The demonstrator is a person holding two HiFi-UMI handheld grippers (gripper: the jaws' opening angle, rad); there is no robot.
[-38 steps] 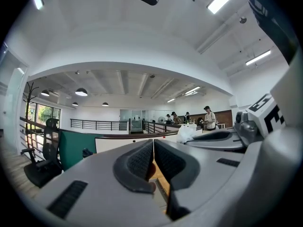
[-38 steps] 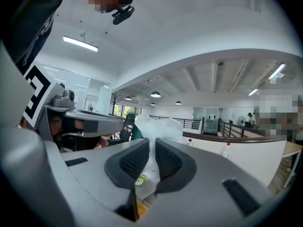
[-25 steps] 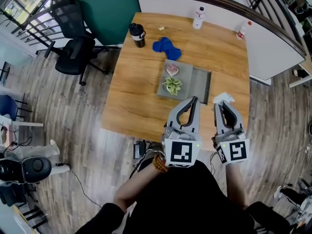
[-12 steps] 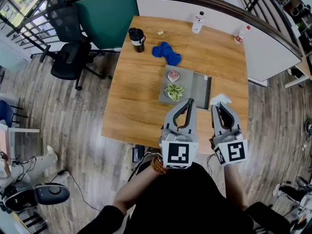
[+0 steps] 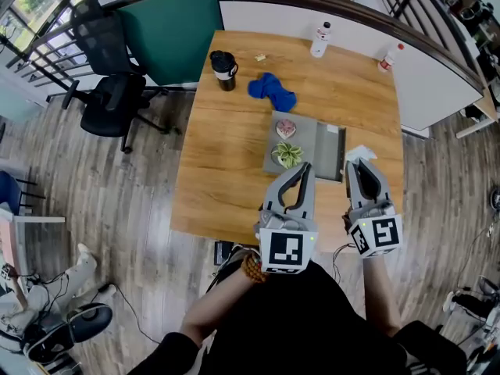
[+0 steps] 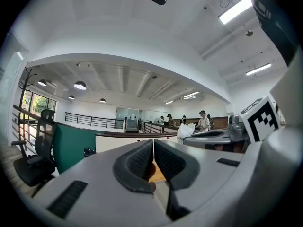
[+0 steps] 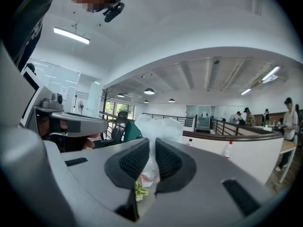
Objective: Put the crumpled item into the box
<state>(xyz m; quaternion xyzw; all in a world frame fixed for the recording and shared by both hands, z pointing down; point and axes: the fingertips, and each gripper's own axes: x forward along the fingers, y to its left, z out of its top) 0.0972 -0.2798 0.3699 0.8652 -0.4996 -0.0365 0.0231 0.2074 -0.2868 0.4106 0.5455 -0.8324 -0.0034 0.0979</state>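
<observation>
You stand on a wood floor (image 5: 117, 209) | wood table (image 5: 219, 162) ahead of you | black chair (image 5: 109, 104) by green wall (image 5: 168, 30) | white wall (image 5: 437, 84) at your right | lamps (image 6: 79, 85) lit above

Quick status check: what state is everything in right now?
Right gripper: jaws shut on white crumpled item.
Left gripper: jaws shut, empty.
Box: two small items on it.
Black cup: upright, lid on.
Bottles: upright.
Blue cloth: bunched.

On view: one wooden table (image 5: 226, 155), two bottles (image 5: 318, 39) (image 5: 385, 57), one black mug (image 5: 223, 70), one blue cloth (image 5: 272, 92), one grey box (image 5: 311, 131), two small ornaments (image 5: 286, 128) (image 5: 288, 155), one crumpled white item (image 5: 357, 154) and two hand-held grippers (image 5: 304, 167) (image 5: 362, 167)
</observation>
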